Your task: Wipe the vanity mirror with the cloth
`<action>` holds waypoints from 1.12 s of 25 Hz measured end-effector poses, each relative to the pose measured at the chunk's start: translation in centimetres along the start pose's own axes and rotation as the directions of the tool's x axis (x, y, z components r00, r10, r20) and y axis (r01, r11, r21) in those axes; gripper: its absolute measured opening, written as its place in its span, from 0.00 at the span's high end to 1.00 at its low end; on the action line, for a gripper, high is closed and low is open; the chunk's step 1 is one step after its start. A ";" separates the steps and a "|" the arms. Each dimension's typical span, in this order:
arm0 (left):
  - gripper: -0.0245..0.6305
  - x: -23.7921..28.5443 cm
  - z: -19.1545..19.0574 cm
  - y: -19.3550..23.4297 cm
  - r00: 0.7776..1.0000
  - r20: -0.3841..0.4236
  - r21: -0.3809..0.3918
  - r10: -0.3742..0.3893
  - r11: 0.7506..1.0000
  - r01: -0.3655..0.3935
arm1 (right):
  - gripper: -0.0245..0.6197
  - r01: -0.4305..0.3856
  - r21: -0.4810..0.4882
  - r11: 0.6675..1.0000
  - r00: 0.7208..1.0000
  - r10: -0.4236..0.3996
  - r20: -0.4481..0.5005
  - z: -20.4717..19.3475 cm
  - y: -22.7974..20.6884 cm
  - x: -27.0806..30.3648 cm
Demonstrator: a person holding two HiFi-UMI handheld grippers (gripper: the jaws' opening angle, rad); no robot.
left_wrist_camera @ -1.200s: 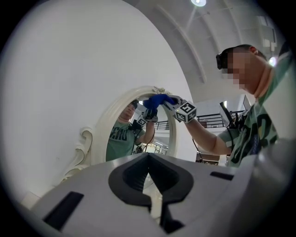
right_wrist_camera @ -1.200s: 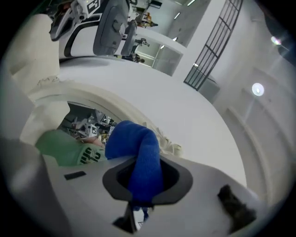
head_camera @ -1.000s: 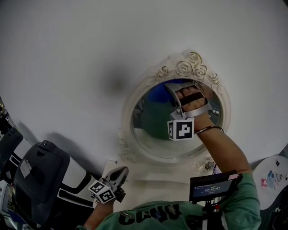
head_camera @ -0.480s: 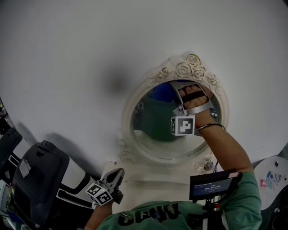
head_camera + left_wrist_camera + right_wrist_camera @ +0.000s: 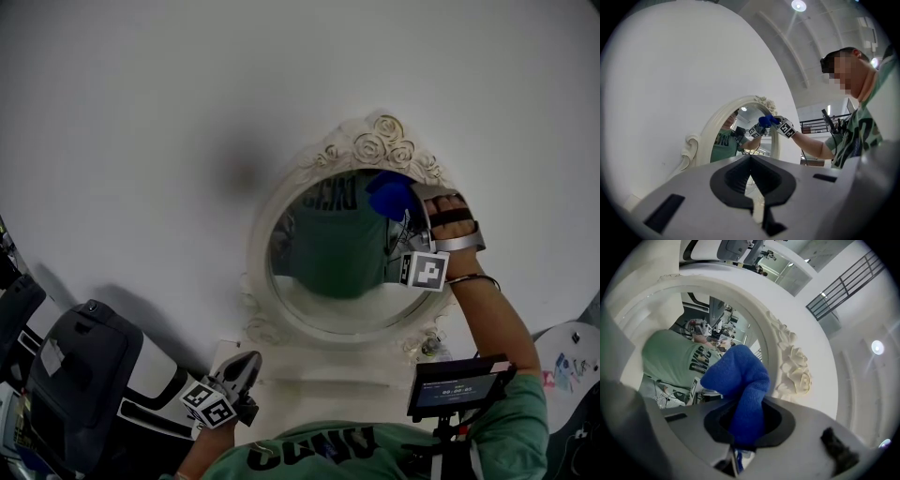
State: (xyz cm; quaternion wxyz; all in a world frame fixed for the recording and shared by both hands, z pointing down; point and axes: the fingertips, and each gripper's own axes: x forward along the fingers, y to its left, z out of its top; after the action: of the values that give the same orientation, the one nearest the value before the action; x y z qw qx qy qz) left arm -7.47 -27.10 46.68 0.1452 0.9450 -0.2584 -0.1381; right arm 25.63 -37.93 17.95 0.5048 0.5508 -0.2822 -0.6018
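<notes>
The oval vanity mirror [image 5: 323,253] has a cream frame with carved roses [image 5: 375,142] and stands against a white wall. My right gripper [image 5: 401,214] is shut on a blue cloth [image 5: 389,194] and presses it to the glass at the upper right, close to the frame. In the right gripper view the cloth [image 5: 740,385] bulges out of the jaws of that gripper [image 5: 743,430], beside the roses [image 5: 794,366]. My left gripper [image 5: 246,367] hangs low, below the mirror, shut and holding nothing. The left gripper view shows the mirror [image 5: 736,136] and the cloth [image 5: 768,121] beyond the left gripper [image 5: 751,185].
A black and white device [image 5: 80,366] stands at the lower left. The mirror's cream base [image 5: 319,361] sits just beyond my left gripper. A small screen [image 5: 459,386] is mounted at the person's chest. A white round object [image 5: 567,361] lies at the right edge.
My right gripper has carried the cloth across the glass to the right, from the upper middle to the upper right edge. The left gripper has barely moved.
</notes>
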 end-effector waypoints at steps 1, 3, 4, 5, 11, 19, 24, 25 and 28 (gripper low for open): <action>0.96 0.0 0.0 -0.1 1.000 -0.001 0.001 -0.004 1.000 0.004 | 0.89 -0.011 0.001 1.000 1.000 0.011 -0.011 -0.6 0.5 -0.3; 0.96 0.1 0.0 -0.3 1.000 -0.001 0.004 -0.011 1.000 0.011 | 0.89 -0.021 0.009 1.000 1.000 0.021 -0.023 -1.3 1.0 -0.6; 0.96 0.2 0.1 -0.3 1.000 -0.002 0.007 -0.012 1.000 0.012 | 0.89 -0.024 0.014 1.000 0.999 0.024 -0.027 -1.4 1.1 -0.6; 0.96 0.2 0.1 -0.4 1.000 -0.003 0.010 -0.012 1.000 0.012 | 0.89 -0.028 0.020 0.999 0.999 0.029 -0.031 -1.5 1.1 -0.5; 0.96 -0.9 0.1 -0.3 1.000 0.006 0.003 0.006 1.000 -0.006 | 0.89 -0.020 0.057 0.998 0.995 0.014 0.100 3.6 -0.5 -1.8; 0.96 -3.0 0.4 0.1 0.999 0.035 0.010 0.038 0.999 -0.038 | 0.89 -0.004 0.034 0.999 0.941 -0.008 0.339 18.4 -1.2 -0.8; 0.96 -5.1 1.0 0.7 0.996 0.058 0.022 0.063 0.998 -0.064 | 0.89 -0.043 -0.010 0.999 0.932 0.044 0.359 22.3 0.2 0.8; 0.96 -5.5 1.0 0.8 0.996 0.059 0.026 0.068 0.997 -0.070 | 0.89 -0.045 -0.019 0.999 0.933 0.049 0.355 22.5 0.5 1.0; 0.96 -6.0 0.9 1.1 0.995 0.058 0.027 0.084 0.996 -0.086 | 0.89 -0.043 -0.032 0.999 0.934 0.051 0.353 22.4 0.8 1.4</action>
State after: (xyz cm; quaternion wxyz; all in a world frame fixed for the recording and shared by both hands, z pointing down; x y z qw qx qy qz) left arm -13.28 -25.03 47.33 0.1298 0.9309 -0.3043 -0.1546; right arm 4.77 -44.38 23.41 0.4667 0.4207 -0.3743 -0.6820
